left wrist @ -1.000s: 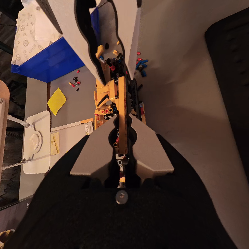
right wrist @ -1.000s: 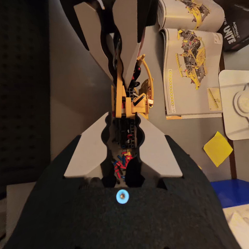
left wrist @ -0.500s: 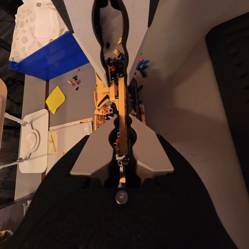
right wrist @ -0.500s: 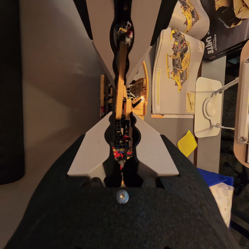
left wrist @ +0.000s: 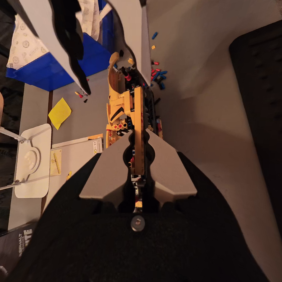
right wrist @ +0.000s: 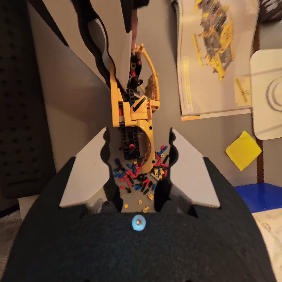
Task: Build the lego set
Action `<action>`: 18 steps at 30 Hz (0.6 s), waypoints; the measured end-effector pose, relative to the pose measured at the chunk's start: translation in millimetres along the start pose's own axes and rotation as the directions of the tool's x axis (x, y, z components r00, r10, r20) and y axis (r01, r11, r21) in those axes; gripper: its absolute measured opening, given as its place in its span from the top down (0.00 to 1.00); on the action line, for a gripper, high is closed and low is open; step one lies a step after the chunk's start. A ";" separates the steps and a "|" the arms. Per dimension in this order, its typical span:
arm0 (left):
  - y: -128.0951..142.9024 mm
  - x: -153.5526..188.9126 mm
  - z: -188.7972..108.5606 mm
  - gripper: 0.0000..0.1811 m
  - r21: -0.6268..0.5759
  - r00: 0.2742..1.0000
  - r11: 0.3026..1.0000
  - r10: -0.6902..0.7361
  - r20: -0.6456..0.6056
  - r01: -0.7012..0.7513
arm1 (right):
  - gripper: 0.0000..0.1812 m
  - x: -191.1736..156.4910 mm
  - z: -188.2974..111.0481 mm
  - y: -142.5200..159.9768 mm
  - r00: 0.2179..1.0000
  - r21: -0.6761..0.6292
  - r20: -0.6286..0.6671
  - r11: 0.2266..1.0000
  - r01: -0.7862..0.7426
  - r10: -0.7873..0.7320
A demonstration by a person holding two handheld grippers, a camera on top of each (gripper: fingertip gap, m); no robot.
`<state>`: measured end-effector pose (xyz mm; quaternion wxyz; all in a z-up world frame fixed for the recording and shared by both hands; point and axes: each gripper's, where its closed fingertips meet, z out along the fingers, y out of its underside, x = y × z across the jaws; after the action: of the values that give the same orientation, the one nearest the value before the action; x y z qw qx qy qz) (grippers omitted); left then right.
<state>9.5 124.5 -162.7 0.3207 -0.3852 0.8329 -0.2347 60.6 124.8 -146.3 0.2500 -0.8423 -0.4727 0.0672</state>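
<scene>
We see the left tool (left wrist: 138, 134) clamped on the yellow model's (left wrist: 126, 106) long beam above the grey surface (left wrist: 85, 122); the right tool (right wrist: 138, 129) stands wide apart over loose pins (right wrist: 137, 175), gripping nothing.

Left gripper clamped, right gripper spread wide

The left gripper (left wrist: 138, 134) has its grey fingers (left wrist: 111, 161) pressed close together, pinching what lies between them. The right gripper (right wrist: 138, 129) faces it with jaws wide apart and nothing between them; motion blur suggests it may be moving.
</scene>
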 end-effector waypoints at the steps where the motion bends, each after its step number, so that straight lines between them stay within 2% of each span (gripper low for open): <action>1: 0.0 0.6 0.1 0.95 0.000 1.000 1.000 0.009 0.001 -0.009 | 0.54 -2.2 6.6 3.2 1.000 -0.040 0.028 0.999 0.002 -0.001; 3: 0.0 0.7 0.0 0.95 -0.001 1.000 1.000 0.010 0.003 -0.010 | 0.54 -8.6 18.2 6.5 0.996 -0.097 0.088 0.995 0.012 -0.004; 5: -0.2 1.1 0.0 0.95 -0.002 1.000 1.000 0.010 0.001 -0.010 | 0.63 -16.0 24.4 5.6 0.990 -0.113 0.142 0.993 0.020 -0.004; 6: -0.2 1.5 -0.1 0.95 -0.003 1.000 1.000 0.012 0.002 -0.012 | 0.67 -13.3 25.7 5.6 0.992 -0.119 0.126 0.992 0.029 -0.014; 18: 0.2 0.4 1.1 0.95 -0.019 0.999 0.999 0.031 0.031 -0.031 | 0.70 -10.8 26.8 7.5 0.984 -0.137 0.083 0.976 0.169 -0.159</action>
<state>10.0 124.2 -163.7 0.3338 -0.3787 0.8357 -0.2161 51.0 122.3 -174.4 0.1761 -0.8133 -0.5530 0.0423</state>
